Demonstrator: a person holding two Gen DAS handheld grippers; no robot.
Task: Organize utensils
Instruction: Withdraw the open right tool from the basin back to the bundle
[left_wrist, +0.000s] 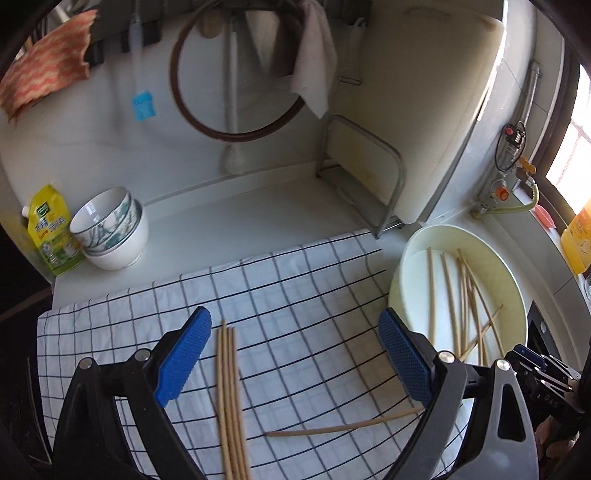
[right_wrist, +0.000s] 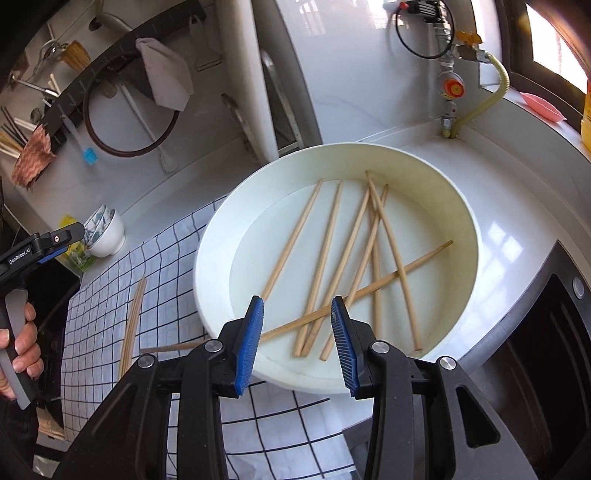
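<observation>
Several wooden chopsticks (right_wrist: 291, 240) lie crisscrossed in a white round basin (right_wrist: 207, 258). My right gripper (right_wrist: 297, 301) hovers over the basin's near side, open, nothing pressed between its blue pads; one long chopstick runs under them. On the checked cloth (left_wrist: 295, 277) a tidy bundle of chopsticks (left_wrist: 231, 387) lies lengthwise, and a single chopstick (left_wrist: 332, 428) lies crosswise. My left gripper (left_wrist: 293, 315) stands wide open above the cloth, holding nothing, with the bundle beneath it near the left finger. The basin (left_wrist: 517, 295) sits to its right.
Stacked bowls (left_wrist: 110, 229) and a yellow detergent pouch (left_wrist: 48, 229) stand at the cloth's far left. A cutting board (left_wrist: 424, 110) leans in a metal rack behind the basin. A gas valve (right_wrist: 452, 86) and a stove top (right_wrist: 535, 332) are to the right.
</observation>
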